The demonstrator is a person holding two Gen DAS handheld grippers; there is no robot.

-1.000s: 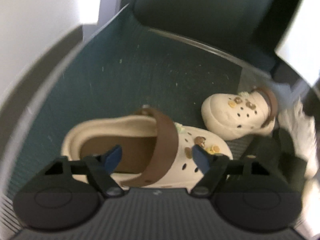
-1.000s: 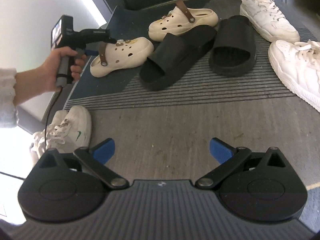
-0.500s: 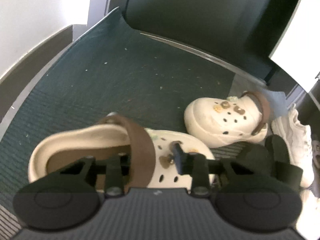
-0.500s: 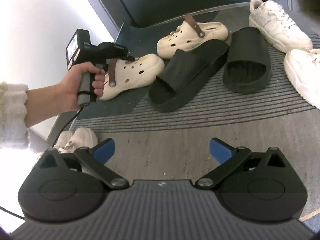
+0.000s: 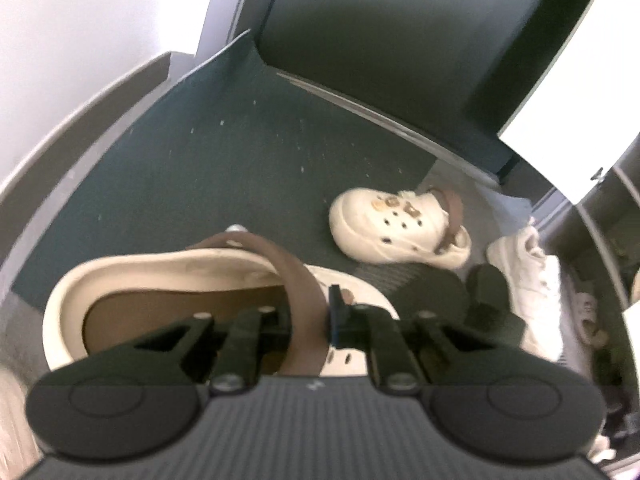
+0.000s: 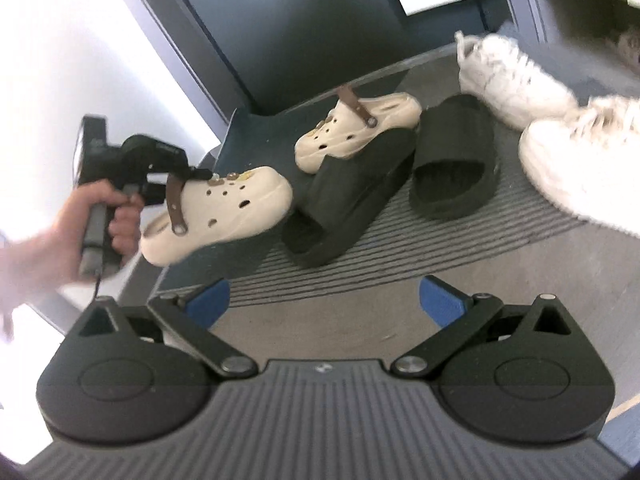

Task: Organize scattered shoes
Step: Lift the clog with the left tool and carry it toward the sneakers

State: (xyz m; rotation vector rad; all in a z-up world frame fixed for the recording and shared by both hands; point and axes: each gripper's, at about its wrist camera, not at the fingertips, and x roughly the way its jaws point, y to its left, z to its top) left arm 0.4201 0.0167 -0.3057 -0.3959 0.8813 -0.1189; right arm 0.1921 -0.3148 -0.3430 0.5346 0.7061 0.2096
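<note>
Cream clog (image 6: pixel 218 212) with a brown strap (image 5: pixel 298 300) hangs in the left gripper (image 5: pixel 316 320), whose jaws have just been closing and now pinch that strap tight; in the right wrist view the shoe is tilted, its heel end low beside the person's hand (image 6: pixel 86 226), and it looks clear of the dark mat (image 5: pixel 180 160). Its toe comes close to the near black slide (image 6: pixel 352 196), which leans against the second black slide (image 6: pixel 456 160). The matching clog (image 6: pixel 356 130) lies behind them at the mat's far edge, near the dark door (image 6: pixel 280 20). Two white sneakers (image 6: pixel 516 80) sit to the right. The right gripper (image 6: pixel 326 300) hovers with its jaws wide apart and nothing between them, above a bare stretch of grey floor (image 6: pixel 332 328) in front of the ribbed mat (image 6: pixel 460 240).
</note>
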